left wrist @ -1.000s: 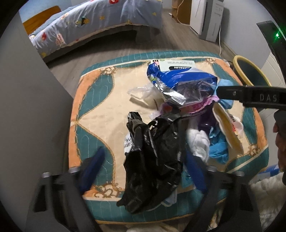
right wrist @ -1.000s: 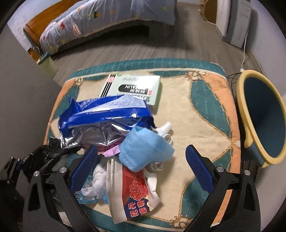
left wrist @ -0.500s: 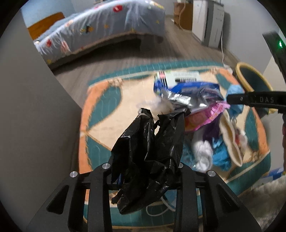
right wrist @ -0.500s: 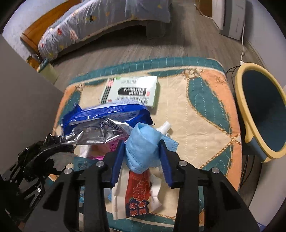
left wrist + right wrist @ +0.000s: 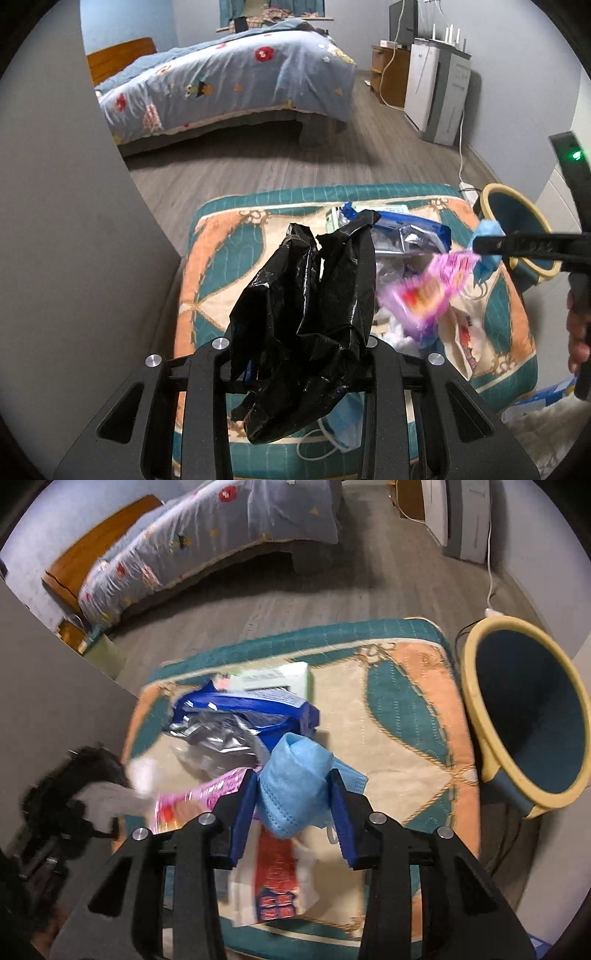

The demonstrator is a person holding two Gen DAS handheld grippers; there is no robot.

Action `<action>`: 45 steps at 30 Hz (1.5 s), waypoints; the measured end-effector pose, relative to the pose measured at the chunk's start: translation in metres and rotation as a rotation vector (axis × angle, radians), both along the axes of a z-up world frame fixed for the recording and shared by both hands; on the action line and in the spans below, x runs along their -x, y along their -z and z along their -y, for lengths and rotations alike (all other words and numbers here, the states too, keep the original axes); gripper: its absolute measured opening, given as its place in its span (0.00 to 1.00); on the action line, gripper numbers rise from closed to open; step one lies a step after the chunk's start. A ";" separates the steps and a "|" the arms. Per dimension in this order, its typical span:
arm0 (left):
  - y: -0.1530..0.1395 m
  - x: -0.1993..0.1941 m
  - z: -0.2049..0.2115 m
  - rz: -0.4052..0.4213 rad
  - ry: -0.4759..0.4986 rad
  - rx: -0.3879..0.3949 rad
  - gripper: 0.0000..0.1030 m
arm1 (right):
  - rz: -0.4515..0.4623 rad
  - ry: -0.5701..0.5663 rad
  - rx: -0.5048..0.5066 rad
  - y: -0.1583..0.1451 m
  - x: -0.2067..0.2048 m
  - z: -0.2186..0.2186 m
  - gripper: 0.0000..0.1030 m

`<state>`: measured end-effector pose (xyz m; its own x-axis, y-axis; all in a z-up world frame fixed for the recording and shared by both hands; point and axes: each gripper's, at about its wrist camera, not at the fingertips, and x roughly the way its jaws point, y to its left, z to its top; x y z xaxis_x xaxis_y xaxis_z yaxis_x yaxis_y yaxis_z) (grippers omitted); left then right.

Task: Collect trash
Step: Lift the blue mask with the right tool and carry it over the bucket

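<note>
Black plastic bag (image 5: 306,325): crumpled, raised above quilted cushion (image 5: 207,266). Blue face mask (image 5: 295,775): folded, lifted over cushion. Wrappers (image 5: 240,716): heaped on cushion.

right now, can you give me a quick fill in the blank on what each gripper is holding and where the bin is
1. The left gripper is shut on a ____ plastic bag.
2. The right gripper is shut on a light blue ____.
3. The blue bin with the ____ rim stands beside the quilted cushion.

Missing words: black; face mask; yellow
</note>
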<state>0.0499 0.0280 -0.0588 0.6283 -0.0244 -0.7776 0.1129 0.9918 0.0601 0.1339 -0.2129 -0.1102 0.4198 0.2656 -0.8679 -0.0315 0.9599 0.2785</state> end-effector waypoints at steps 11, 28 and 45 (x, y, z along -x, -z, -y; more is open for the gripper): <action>0.004 0.001 0.006 -0.012 0.015 -0.002 0.31 | -0.057 0.025 0.019 0.029 -0.001 0.012 0.74; -0.024 0.001 -0.003 0.085 -0.019 0.001 0.31 | -0.072 -0.012 -0.027 0.014 0.002 0.013 0.02; -0.043 -0.006 -0.009 0.154 -0.060 0.010 0.31 | -0.185 -0.099 0.082 0.060 -0.004 -0.006 0.57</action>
<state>0.0558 0.0366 -0.0157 0.7408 0.0097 -0.6717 0.0435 0.9971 0.0624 0.1382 -0.2074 -0.1705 0.2263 0.2231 -0.9481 -0.0823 0.9743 0.2096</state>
